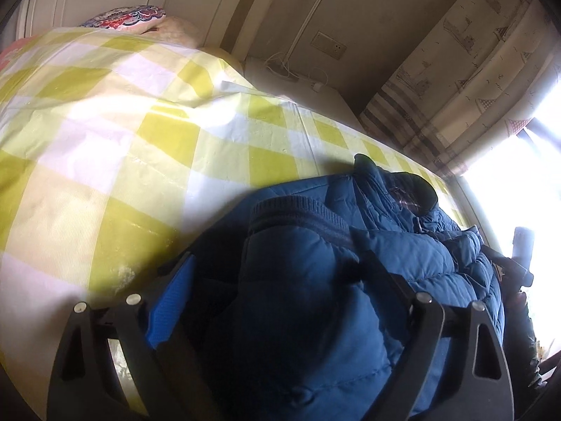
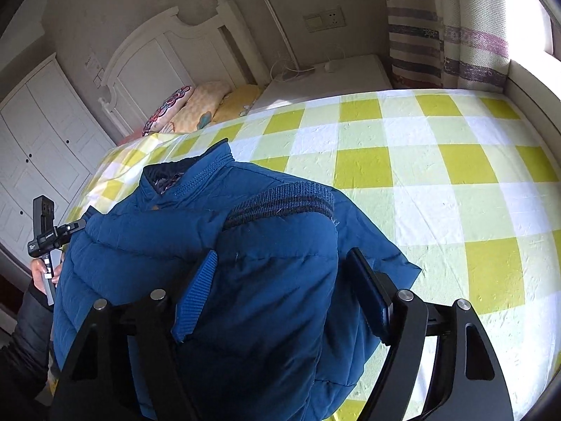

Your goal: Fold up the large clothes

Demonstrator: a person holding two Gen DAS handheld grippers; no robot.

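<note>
Item: one blue quilted puffer jacket (image 2: 266,245), padded in stitched channels, with ribbed knit cuffs and a stand-up collar. We find it bundled on a bed (image 2: 438,161) dressed in a crinkled sheet of yellow-green and white checks.

Left gripper (image 1: 277,273): black arms, blue ribbed pads. We see its fingers (image 1: 175,294) spread wide with a padded fold of the jacket bulging between them; whether the pads press the cloth we cannot tell.

Right gripper (image 2: 284,280): same build, fingers (image 2: 198,291) standing apart astride a sleeve section, the left-hand pad lying against the fabric; we cannot tell if they clamp it.

Surroundings: patterned pillows (image 2: 189,105) at a white panelled headboard (image 2: 168,56), a white bedside cabinet (image 2: 336,77) with cables, striped curtains (image 2: 445,35), white wardrobe doors (image 2: 38,140).
</note>
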